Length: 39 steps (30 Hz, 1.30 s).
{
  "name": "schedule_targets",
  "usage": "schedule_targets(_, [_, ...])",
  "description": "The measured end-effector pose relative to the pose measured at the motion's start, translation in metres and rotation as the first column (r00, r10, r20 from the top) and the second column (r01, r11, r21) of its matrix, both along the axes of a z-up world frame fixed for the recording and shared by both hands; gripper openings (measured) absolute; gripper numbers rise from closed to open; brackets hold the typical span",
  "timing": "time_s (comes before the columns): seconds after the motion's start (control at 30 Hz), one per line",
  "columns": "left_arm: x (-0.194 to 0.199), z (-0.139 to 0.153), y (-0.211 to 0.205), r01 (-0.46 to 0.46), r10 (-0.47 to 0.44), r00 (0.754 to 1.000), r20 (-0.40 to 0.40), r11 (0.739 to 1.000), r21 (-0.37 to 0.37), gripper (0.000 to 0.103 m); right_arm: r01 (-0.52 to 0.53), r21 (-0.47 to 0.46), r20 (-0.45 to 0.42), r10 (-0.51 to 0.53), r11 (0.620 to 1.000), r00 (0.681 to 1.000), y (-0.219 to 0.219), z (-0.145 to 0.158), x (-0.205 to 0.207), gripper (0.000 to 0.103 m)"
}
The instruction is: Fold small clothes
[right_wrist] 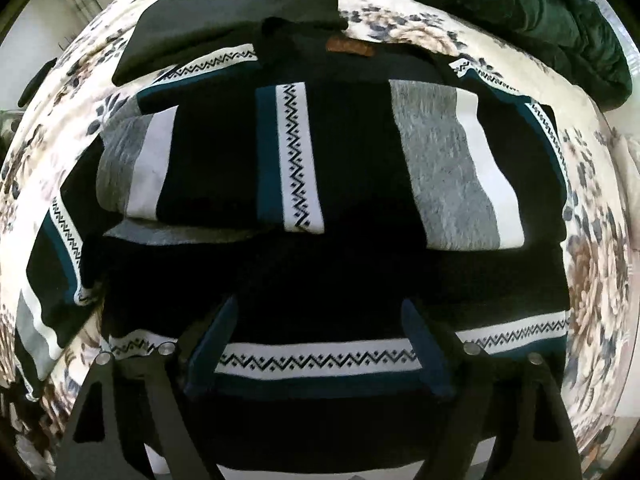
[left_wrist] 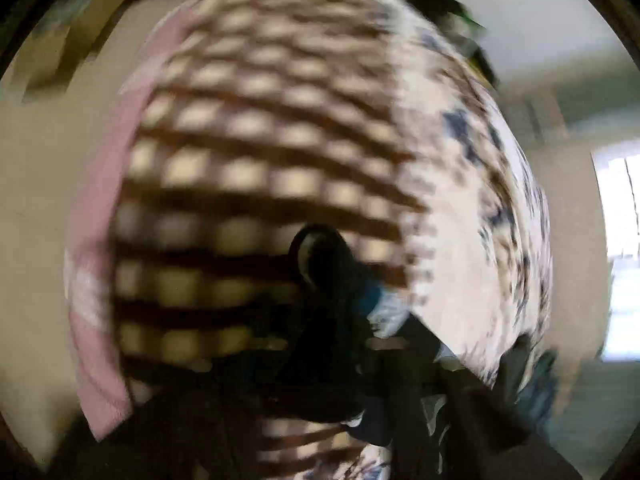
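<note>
A black sweater [right_wrist: 344, 184] with grey, white, teal and zigzag stripes lies partly folded on the floral bedsheet [right_wrist: 596, 256]. Its sleeves are laid across the chest and its hem band [right_wrist: 316, 358] is nearest me. My right gripper [right_wrist: 320, 340] is open, its blue fingertips [right_wrist: 212, 344] spread just above the hem band, holding nothing. The left wrist view is heavily motion-blurred. It shows a brown and cream checked cloth [left_wrist: 256, 168] over the bed and a dark bunched garment [left_wrist: 332, 280] low in the middle. The left gripper's fingers cannot be made out.
A folded black garment [right_wrist: 232, 12] lies beyond the sweater's collar. A dark green blanket [right_wrist: 520, 8] is heaped at the far right. A pink cloth [left_wrist: 104, 240] lies along the left edge of the checked cloth. A bright window [left_wrist: 620, 240] is at the right.
</note>
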<state>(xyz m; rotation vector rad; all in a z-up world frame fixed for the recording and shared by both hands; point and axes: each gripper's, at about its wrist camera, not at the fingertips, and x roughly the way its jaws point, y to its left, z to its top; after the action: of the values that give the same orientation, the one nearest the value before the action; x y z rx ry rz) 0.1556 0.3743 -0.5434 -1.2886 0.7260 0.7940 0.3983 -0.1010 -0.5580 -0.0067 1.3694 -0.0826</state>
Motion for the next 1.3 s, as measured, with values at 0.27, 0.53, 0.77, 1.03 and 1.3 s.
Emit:
schedule_targets(0.27, [0.103, 0.115, -0.060, 0.334, -0.356, 0.934, 0.009, 0.886, 0.321, 0.005, 0.094, 0.067, 0.031, -0.096, 0.993, 0.995, -0.051, 0.014, 0.012, 0.087])
schedule_targets(0.53, [0.257, 0.161, -0.303, 0.756, -0.824, 0.563, 0.058, 0.543, 0.367, 0.005, 0.259, 0.105, 0.002, -0.261, 0.960, 0.965, -0.168, 0.014, -0.003, 0.089])
schedule_targets(0.77, [0.315, 0.134, -0.534, 0.917, -0.986, 0.168, 0.004, 0.158, 0.365, 0.006, 0.380, 0.090, -0.043, -0.378, 0.921, 0.925, -0.262, -0.001, -0.026, 0.089])
schedule_targets(1.03, [0.335, 0.080, -0.612, 0.978, -0.999, 0.003, -0.044, -0.006, 0.207, 0.076, 0.376, 0.152, -0.065, -0.370, 0.914, 0.927, -0.309, 0.003, -0.035, 0.089])
schedule_targets(1.3, [0.296, 0.107, -0.440, 0.920, -0.924, 0.311, -0.224, 0.234, 0.315, 0.079, 0.284, 0.369, 0.020, -0.313, 0.885, 0.949, -0.304, 0.042, 0.007, 0.089])
